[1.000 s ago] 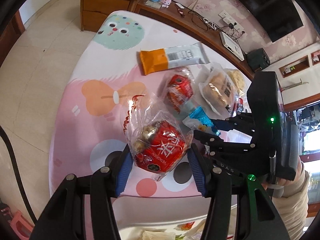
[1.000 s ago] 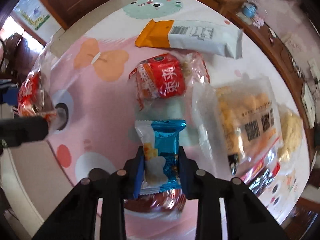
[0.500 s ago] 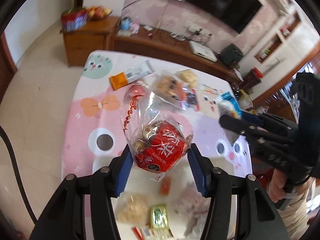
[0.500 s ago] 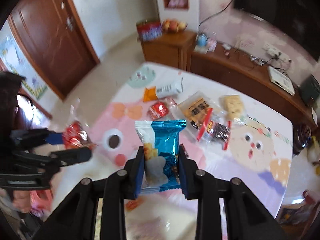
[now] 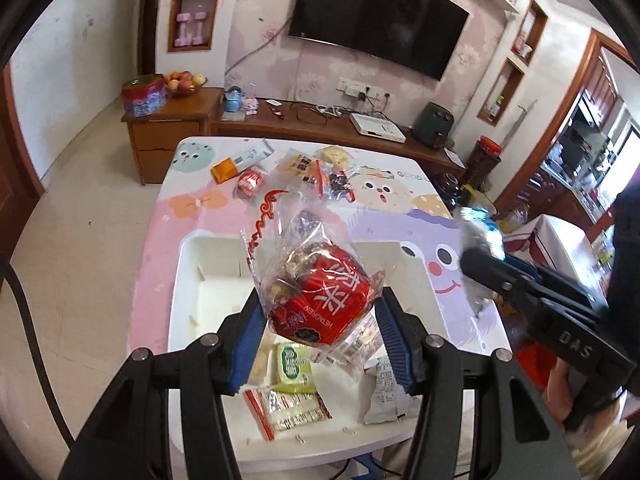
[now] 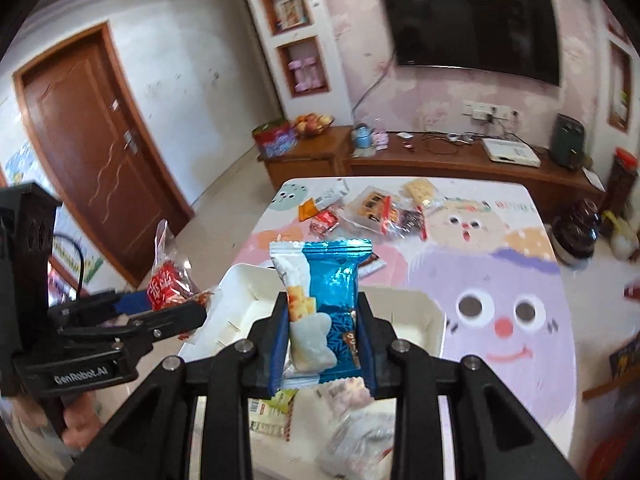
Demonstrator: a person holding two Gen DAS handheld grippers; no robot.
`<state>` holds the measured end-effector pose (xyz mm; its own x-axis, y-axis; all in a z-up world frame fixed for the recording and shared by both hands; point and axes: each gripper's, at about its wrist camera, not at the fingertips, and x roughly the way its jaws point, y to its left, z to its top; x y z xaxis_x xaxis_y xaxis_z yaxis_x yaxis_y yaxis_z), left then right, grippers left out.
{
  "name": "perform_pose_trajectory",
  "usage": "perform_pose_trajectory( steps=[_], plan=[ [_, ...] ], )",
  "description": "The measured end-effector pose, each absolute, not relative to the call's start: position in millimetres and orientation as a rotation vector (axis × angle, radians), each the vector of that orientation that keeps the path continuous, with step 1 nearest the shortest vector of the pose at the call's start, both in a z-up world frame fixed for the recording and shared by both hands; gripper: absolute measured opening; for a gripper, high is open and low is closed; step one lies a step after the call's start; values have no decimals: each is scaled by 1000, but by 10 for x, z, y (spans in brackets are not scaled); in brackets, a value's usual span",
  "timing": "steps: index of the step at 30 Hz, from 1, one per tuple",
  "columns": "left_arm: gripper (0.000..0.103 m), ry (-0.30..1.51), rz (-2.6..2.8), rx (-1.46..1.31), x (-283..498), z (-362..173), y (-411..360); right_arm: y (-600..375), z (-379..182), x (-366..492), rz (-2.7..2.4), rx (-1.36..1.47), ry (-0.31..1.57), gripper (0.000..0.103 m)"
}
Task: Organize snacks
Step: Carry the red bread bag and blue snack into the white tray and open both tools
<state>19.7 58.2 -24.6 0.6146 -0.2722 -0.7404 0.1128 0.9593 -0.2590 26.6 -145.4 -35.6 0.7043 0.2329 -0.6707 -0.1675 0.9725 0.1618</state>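
A: What differs from a second ago?

B: Both tools have lifted away from the snack pile. Then the cameras looked down at the packets from close by; now the whole room shows, and a white plastic divided tray (image 5: pixel 416 280) lies below both.

A: And the left gripper (image 5: pixel 318 320)?

B: Clenched on the clear crinkly bag with a red cube-shaped snack inside (image 5: pixel 320 300), as before. The bag hangs above the tray's near half, over a small green packet (image 5: pixel 294 364) and a red-edged clear packet of pale pieces (image 5: pixel 288 404).

A: The right gripper (image 6: pixel 322 340)?

B: Still grasping the shiny blue and white foil snack packet (image 6: pixel 324 304), upright between the blue pads, above the tray's near part. Its top edge stands clear of the fingers.

A: Where is the rest of the pile?

B: At the far end of the pastel cartoon-printed tablecloth (image 6: pixel 520 280): an orange and white long packet (image 5: pixel 240 160), a small red-wrapped snack (image 5: pixel 250 186) and clear bags of biscuits (image 6: pixel 372 208), well apart from both tools.

A: Edges, room to move?

B: The tray's far compartments (image 5: pixel 216 252) show bare white floor. Its right rim runs beside the purple cartoon face (image 6: pixel 492 312). The two tools are side by side, apart, with open air between them. The table's left edge drops to pale floor tiles (image 5: pixel 80 240).
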Motion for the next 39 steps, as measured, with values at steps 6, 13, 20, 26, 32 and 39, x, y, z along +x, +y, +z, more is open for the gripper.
perform_pose_trajectory(
  steps=[6,13,20,26,32,39],
  plan=[
    [54,883,-121,-115,-40,-618,517,-1524,-595,10,130,121,722,30],
    [54,955,-83,-73,-95,-1012,488,-1523,-886,8,98,154,792,30],
    [54,961,-68,-69,-121,-1072,518,-1381,-1009,-41,109,111,837,30],
    [54,972,-61,-70,-95,-1108,540,-1377,-1050,-20,103,109,859,31],
    [63,986,-43,-66,-66,-1128,549,-1343,-1067,8,101,94,879,31],
    [84,983,-21,-77,-65,-1121,574,-1375,-1081,19,105,122,888,54]
  ],
)
